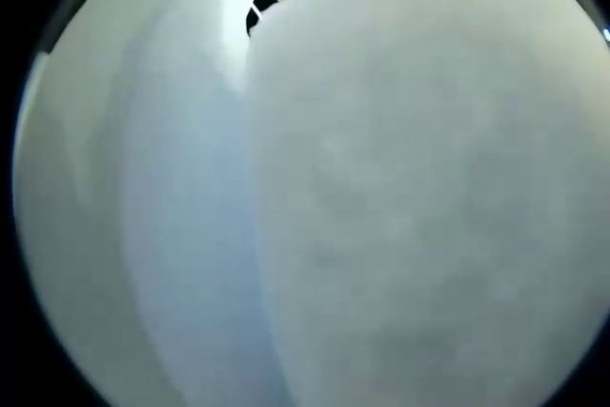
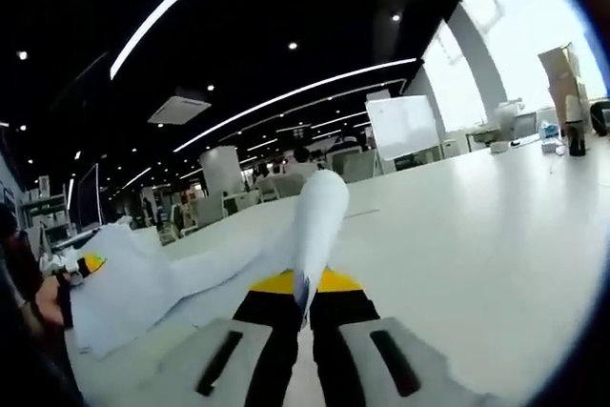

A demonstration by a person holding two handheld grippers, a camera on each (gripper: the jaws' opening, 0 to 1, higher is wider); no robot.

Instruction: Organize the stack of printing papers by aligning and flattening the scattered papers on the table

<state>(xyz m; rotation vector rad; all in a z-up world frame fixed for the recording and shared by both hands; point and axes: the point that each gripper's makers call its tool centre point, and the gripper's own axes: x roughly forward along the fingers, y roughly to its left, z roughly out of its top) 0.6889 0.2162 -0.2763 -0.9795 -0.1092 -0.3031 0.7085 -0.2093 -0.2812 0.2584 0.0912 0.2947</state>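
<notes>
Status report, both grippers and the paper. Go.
Right gripper shut on paper sheets, curled up off the white table. Left gripper view blocked by white paper close to the lens; jaws unseen. Cardboard boxes far off.

The left gripper view sits pressed close against curved white paper sheets point(image 1: 410, 197), blurred, with a sliver of dark ceiling at its top. The right gripper view looks low along the broad white table point(image 2: 477, 226) toward the far office, its own jaws at the near edge. Both views share the white paper.
</notes>
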